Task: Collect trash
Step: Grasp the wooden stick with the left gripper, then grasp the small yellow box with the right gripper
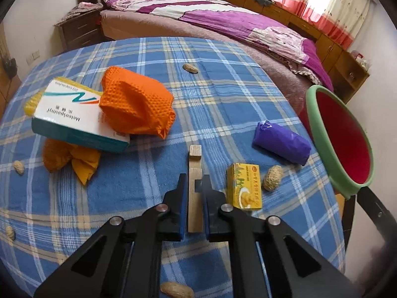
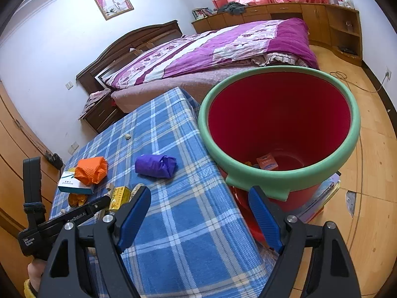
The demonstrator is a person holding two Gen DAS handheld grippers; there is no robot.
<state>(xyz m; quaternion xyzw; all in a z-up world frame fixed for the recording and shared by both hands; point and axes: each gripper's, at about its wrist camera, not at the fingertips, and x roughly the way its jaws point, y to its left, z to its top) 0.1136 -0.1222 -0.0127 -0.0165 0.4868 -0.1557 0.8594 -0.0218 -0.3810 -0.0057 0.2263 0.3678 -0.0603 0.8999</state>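
On the blue plaid cloth (image 1: 148, 198) the trash lies scattered, and going from the left edge in the left wrist view there are two peanuts (image 1: 18, 167), a yellow wad (image 1: 31, 103) half hidden behind a white and teal box (image 1: 72, 116) printed "Meteospasmyl" and "20 capsules" upside down, with some smaller characters too fine to read. An orange-brown wrapper (image 1: 72, 160) sits under the box's near edge, and a crumpled orange cloth (image 1: 136, 104) rests against its right end. A third peanut (image 1: 176, 290) lies at the bottom edge and a fourth (image 1: 190, 68) far back near the table's end. The left gripper (image 1: 194, 181) pinches a wood stick (image 1: 194, 173) between its blue pads, the stick pointing away along the fingers. Just right of it stands a small yellow box (image 1: 244, 186) with red lettering too small to read, touching a fifth peanut (image 1: 273, 177); behind them lies one purple bundle (image 1: 281, 142). Off the table's right edge stands one red bin (image 2: 280, 114) with a green rim, holding an orange packet (image 2: 266, 162) and other bits at the bottom. In the right wrist view the right gripper (image 2: 199, 214) hangs spread wide over the table corner with nothing between its pads, and the left tool beside it reads "GenRobot.AI" and "Data Acquisition System".
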